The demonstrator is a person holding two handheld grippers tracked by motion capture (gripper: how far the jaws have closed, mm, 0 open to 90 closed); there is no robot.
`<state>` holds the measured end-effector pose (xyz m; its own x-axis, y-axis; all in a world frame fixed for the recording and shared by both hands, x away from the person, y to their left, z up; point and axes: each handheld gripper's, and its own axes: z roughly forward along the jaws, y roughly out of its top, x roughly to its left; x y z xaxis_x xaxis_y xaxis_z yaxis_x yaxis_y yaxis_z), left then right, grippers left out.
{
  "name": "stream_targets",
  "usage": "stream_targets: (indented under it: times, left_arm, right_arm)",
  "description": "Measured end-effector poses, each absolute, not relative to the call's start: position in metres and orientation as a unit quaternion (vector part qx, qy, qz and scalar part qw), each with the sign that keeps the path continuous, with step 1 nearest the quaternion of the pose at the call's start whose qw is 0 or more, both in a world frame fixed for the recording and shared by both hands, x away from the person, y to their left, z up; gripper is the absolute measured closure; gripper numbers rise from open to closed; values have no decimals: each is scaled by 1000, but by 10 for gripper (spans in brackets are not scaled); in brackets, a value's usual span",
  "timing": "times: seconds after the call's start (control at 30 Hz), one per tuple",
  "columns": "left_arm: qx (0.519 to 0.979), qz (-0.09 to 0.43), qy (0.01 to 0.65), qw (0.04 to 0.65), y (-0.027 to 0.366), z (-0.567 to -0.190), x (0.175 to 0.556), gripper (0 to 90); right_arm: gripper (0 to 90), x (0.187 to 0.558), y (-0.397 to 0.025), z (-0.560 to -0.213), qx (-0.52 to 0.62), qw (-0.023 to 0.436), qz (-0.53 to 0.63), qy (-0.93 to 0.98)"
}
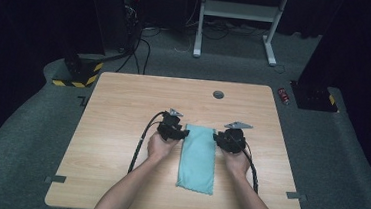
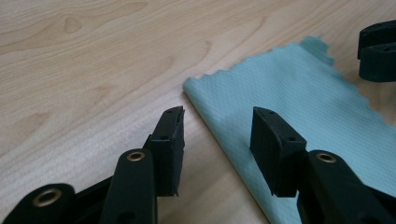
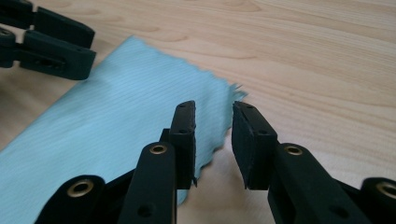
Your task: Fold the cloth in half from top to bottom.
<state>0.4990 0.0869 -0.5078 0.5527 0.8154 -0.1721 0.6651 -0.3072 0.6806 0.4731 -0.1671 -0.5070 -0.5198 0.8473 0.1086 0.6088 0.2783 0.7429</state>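
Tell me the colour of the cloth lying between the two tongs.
The cloth is light teal, with a fine woven texture and zigzag-cut edge; the left gripper view shows it best.

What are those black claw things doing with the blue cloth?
A person holds a gripper in each hand over a folded light blue cloth on a wooden table. The left gripper and right gripper sit at the cloth's two far corners, both open, nothing pinched yet.

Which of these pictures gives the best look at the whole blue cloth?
The high view: the folded cloth lies whole on the table between both grippers. The left gripper view shows one far corner and its zigzag edge, the right gripper view the other corner.
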Motion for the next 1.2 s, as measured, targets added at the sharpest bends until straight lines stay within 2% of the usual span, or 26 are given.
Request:
stream_targets:
  times: [0.2, 0.3, 0.53, 0.63, 0.73, 0.8, 0.93, 1.2]
  left_arm:
    - [802, 104, 466, 359, 81, -511, 511, 548]
    - [803, 106, 464, 359, 76, -511, 514, 545]
    - [808, 113, 461, 349, 72, -511, 516, 567]
    - [812, 119, 453, 348, 71, -511, 516, 602]
    - [821, 115, 442, 342, 66, -510, 516, 657]
    - [825, 115, 438, 339, 63, -510, 517, 723]
    - [825, 95, 440, 343, 64, -510, 519, 872]
    - [826, 74, 436, 351, 80, -504, 521, 892]
  right_arm:
    - [720, 491, -167, -504, 487, 164, 385, 766]
    - [716, 498, -167, -509, 497, 142, 375, 770]
    - [702, 508, -160, -513, 495, 151, 363, 775]
    - [728, 509, -159, -518, 491, 153, 356, 780]
    - [812, 508, -157, -517, 482, 151, 354, 787]
    - [880, 508, -154, -518, 474, 149, 352, 793]
    - [899, 512, -152, -514, 469, 138, 338, 804]
    - [900, 507, -142, -502, 448, 144, 344, 813]
